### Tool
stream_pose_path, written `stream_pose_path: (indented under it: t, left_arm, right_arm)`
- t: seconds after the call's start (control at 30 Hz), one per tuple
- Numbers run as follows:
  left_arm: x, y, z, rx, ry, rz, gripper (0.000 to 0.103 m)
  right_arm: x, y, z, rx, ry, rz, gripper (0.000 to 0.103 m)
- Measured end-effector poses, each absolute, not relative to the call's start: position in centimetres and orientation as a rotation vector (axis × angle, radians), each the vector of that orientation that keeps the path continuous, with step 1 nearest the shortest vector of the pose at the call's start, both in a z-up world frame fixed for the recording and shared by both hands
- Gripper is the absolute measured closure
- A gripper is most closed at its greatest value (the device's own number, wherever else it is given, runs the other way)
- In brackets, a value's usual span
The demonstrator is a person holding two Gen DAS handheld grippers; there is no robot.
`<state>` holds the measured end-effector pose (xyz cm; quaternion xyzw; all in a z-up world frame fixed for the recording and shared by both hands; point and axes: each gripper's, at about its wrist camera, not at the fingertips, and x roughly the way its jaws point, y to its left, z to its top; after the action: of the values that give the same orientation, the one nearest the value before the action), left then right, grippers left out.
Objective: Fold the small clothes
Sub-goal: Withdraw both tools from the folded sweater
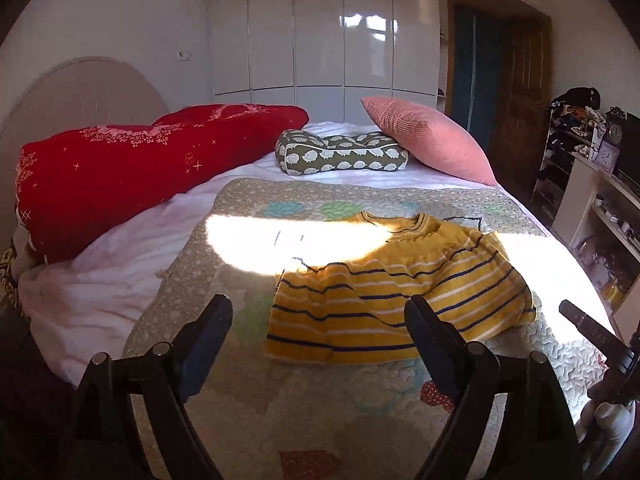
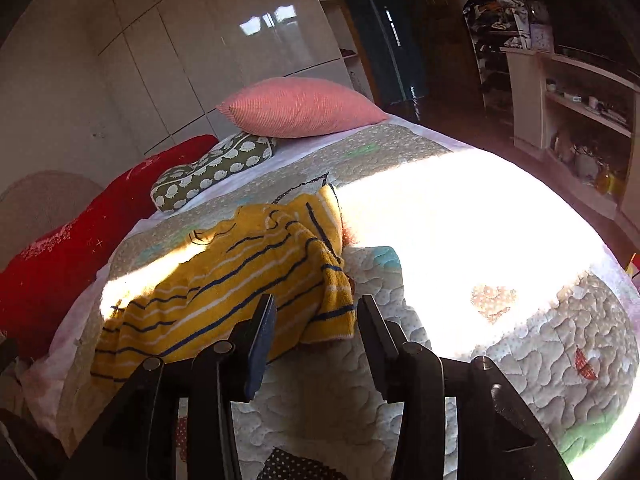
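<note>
A small yellow sweater (image 1: 400,292) with navy and white stripes lies partly folded on the quilted bedspread (image 1: 248,412). My left gripper (image 1: 320,312) is open above the quilt, just short of the sweater's near hem. In the right wrist view the sweater (image 2: 248,280) lies bunched, its near edge between my fingers. My right gripper (image 2: 316,316) is open and holds nothing, close to the sweater's hem corner. The right gripper's finger shows at the right edge of the left wrist view (image 1: 592,328).
A red pillow (image 1: 132,172), a green patterned cushion (image 1: 340,154) and a pink pillow (image 1: 432,140) lie at the bed's far side. White wardrobes (image 1: 320,32) stand behind. Cluttered shelves (image 1: 600,184) stand right of the bed. Bright sunlight washes out part of the quilt (image 2: 460,220).
</note>
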<state>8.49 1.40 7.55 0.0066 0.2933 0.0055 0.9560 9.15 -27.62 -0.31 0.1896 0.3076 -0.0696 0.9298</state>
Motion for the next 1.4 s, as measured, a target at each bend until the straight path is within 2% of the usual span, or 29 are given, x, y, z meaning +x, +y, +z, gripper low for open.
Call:
stream_pose_path:
  t: [0.17,0.4,0.77,1.03,1.4]
  left_arm:
    - [6.3,1.6,8.8,0.013,0.597,0.009,0.012]
    - [4.7,3.7,9.0,-0.023,0.649,0.05,0.012]
    - [3.9,8.4,8.6,-0.159,0.679,0.084,0.012]
    - [3.1,11.1,8.8,-0.212,0.655,0.106,0.012]
    - [3.2,9.5,8.7,-0.226,0.647,0.073,0.012]
  right_arm:
    - [5.2,-27.9,0.3,0.5,0.631,-0.131,0.056]
    - [2.0,-25.5,1.3,0.443,0.647,-0.093,0.051]
    - [2.0,-18.3,-1.9,0.319,0.809,0.022,0.051]
    - [2.7,-11.8,-2.5,0.132,0.847,0.166,0.05]
    - [2.5,-13.5,-2.9,0.174,0.843,0.167,0.048]
